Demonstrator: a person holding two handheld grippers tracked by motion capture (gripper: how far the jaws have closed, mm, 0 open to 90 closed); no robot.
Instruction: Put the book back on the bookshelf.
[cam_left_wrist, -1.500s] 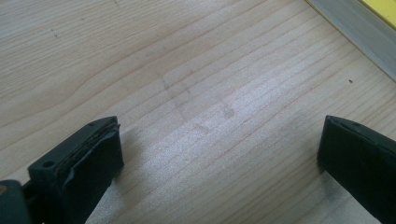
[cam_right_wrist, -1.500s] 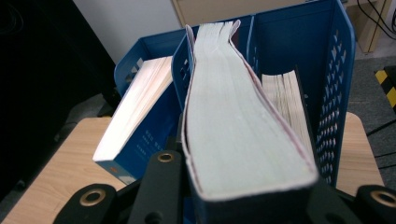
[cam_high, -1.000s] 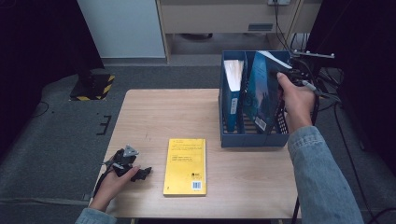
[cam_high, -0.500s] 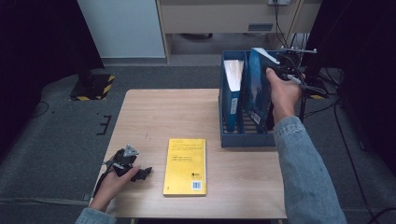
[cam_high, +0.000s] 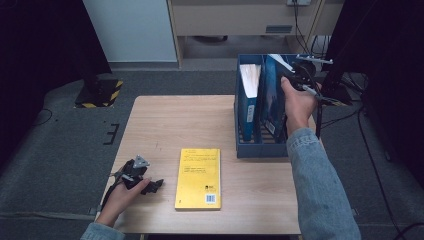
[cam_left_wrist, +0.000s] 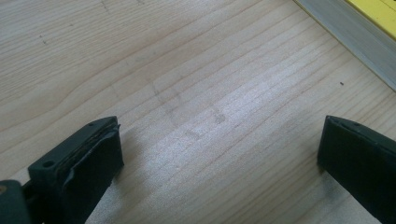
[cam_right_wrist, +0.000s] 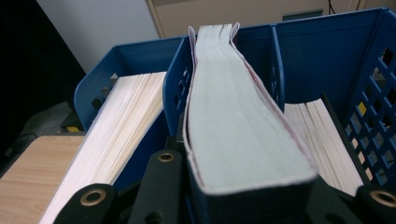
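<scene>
- While the left gripper rests near the tabletop's near left corner, its jaws stand apart over bare wood.
- A yellow book lies just beside it.
- The right gripper clamps a blue book, upright in the rack at the far right edge.

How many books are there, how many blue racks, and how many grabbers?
Books: 4, a yellow book flat on the table, a blue book in the right gripper, two more standing in the rack
Blue racks: 1
Grippers: 2, counting the left gripper
Total: 7
</scene>
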